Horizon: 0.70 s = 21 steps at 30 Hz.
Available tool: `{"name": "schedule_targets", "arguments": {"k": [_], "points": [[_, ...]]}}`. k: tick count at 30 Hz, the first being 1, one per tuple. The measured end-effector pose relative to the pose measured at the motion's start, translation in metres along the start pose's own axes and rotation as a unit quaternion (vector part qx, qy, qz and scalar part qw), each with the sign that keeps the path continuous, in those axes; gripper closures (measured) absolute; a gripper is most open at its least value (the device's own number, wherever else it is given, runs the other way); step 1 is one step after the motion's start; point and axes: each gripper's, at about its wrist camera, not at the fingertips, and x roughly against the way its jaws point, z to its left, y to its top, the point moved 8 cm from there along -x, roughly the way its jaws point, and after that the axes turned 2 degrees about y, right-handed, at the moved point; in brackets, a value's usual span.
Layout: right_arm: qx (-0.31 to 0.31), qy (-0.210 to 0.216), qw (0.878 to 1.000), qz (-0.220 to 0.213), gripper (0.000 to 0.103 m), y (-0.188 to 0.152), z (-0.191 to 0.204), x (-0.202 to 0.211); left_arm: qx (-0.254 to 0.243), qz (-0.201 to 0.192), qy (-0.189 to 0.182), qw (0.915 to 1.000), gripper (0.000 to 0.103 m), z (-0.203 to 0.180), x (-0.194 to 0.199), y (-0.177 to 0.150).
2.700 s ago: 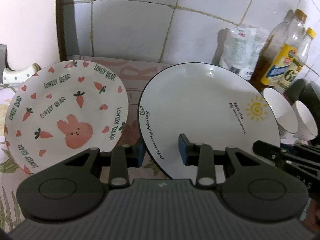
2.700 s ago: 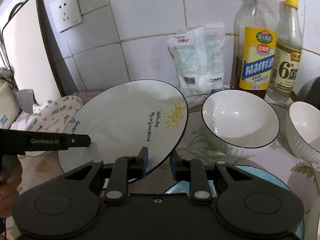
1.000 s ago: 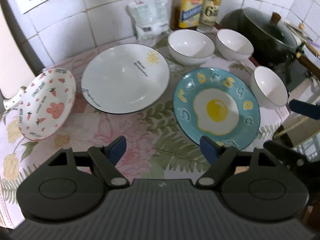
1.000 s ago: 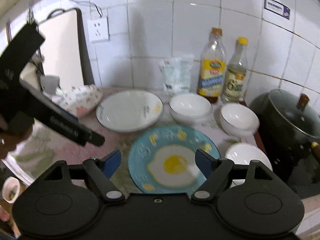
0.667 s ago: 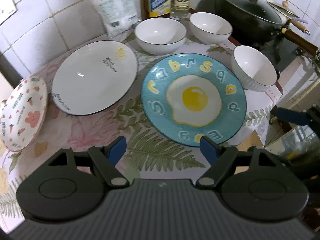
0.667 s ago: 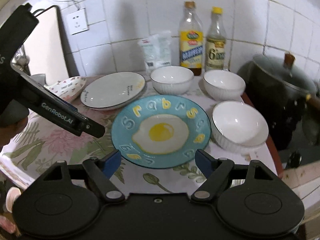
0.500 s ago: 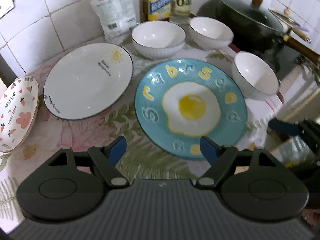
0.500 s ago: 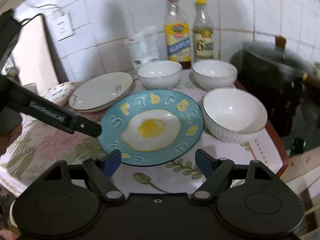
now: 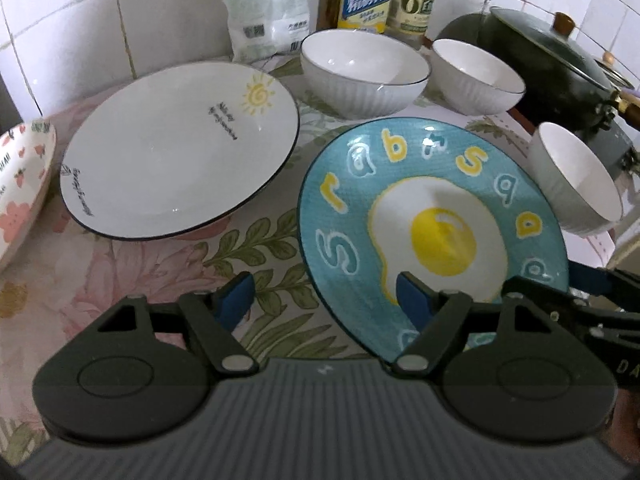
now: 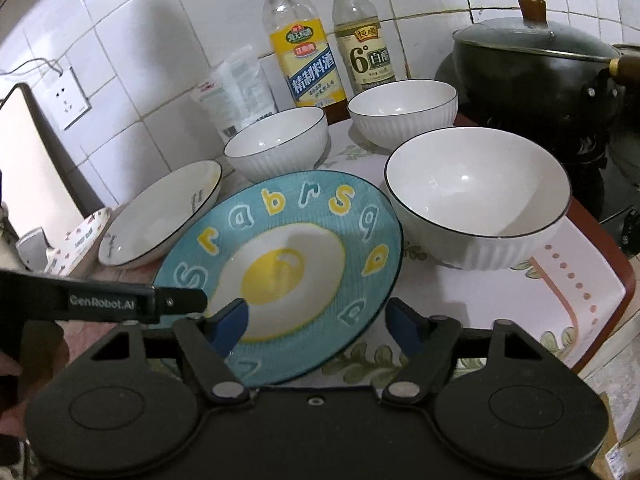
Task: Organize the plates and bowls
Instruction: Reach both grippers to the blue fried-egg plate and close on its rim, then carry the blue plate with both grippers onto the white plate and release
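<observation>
1. The floral tablecloth (image 9: 132, 256) covered the counter beneath everything.
2. The blue egg plate (image 9: 436, 236) lay flat at the front, between the white sun plate (image 9: 176, 152) on its left and a white bowl (image 10: 478, 196) on its right.
3. The left gripper (image 9: 326, 296) and right gripper (image 10: 318, 320) both gaped wide, empty, straddling opposite near edges of the egg plate.

Bench (image 9: 132, 264) w/ floral cloth: egg plate (image 9: 432, 236), sun plate (image 9: 176, 168), bear plate (image 9: 20, 184), 3 bowls (image 10: 476, 196), 2 bottles (image 10: 308, 60), bag (image 9: 264, 4) at the wall.
</observation>
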Motion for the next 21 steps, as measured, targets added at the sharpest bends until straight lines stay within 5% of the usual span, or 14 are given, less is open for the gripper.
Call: {"name": "schedule_targets", "arguments": {"k": [7,9,13,18,21], "points": [[-0.005,-0.025,1.0,-0.002,0.045,0.0,-0.005,-0.009,0.01,-0.004,0.001,0.9999,0.048,-0.001,-0.004,0.004],[-0.006,-0.033,0.999,-0.01,0.045,-0.002,-0.004,-0.01,0.003,-0.009,-0.007,0.9999,0.061,-0.007,-0.003,0.004],[0.008,-0.059,0.998,-0.023,0.047,-0.006,0.001,-0.011,0.021,-0.011,-0.007,0.9997,0.064,-0.011,-0.003,0.005],[-0.017,-0.077,0.997,-0.026,0.07,-0.002,-0.009,-0.006,0.03,-0.007,-0.004,0.9995,0.064,-0.01,-0.002,0.006],[-0.02,-0.064,0.998,-0.018,0.074,-0.003,-0.008,-0.001,0.038,-0.008,-0.003,0.9992,0.065,-0.005,-0.001,0.007]]}}
